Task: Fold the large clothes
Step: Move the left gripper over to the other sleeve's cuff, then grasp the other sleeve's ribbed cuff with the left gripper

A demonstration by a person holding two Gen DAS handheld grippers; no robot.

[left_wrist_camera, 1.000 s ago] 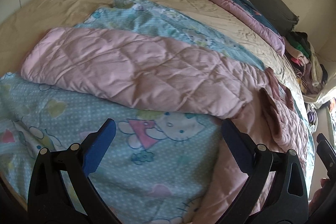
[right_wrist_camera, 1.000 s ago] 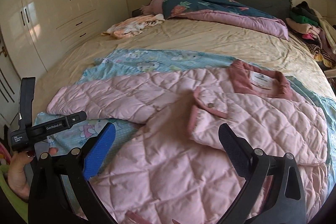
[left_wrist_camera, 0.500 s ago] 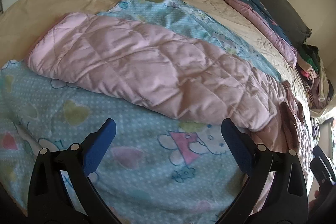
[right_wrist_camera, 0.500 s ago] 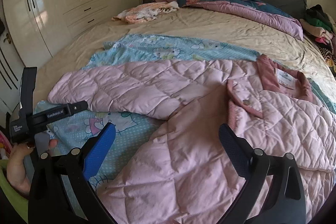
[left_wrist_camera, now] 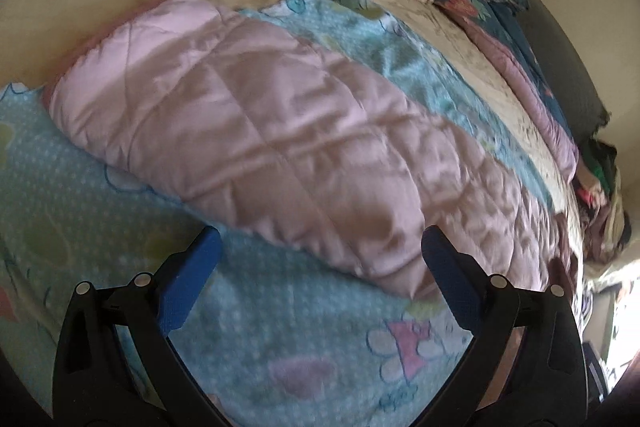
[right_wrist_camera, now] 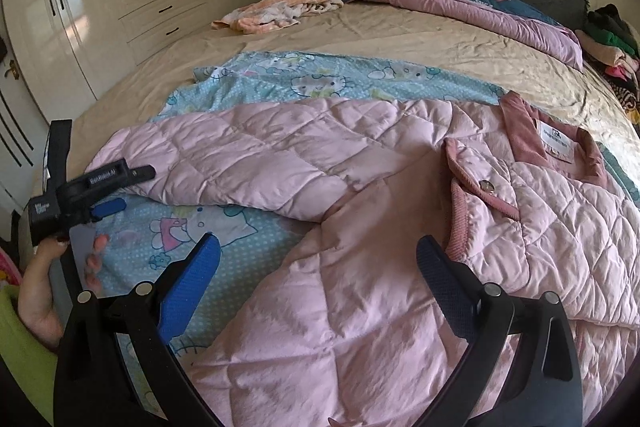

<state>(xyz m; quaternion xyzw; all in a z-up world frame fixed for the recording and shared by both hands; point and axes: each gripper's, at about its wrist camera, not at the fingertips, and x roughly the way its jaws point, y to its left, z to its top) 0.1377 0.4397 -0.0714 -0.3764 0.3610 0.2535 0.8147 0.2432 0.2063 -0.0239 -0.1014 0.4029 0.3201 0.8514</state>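
On bed [right_wrist_camera: 360, 39], pink jacket [right_wrist_camera: 360, 267] lies flat over cartoon blanket [right_wrist_camera: 304, 83]. Sleeve [left_wrist_camera: 260, 131] stretches toward 10 o'clock. Your left gripper [left_wrist_camera: 320, 267] spread wide, just above sleeve edge. Your right gripper [right_wrist_camera: 318, 259] spread wide over jacket body, holding nothing.

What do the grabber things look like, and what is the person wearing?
Each gripper, left and right, has a black frame with silver rivets and two fingers tipped with textured blue pads. Seen from the right wrist view, the left gripper's black body carries small white lettering. The hand holding it shows dark-painted nails beside a lime-green sleeve.
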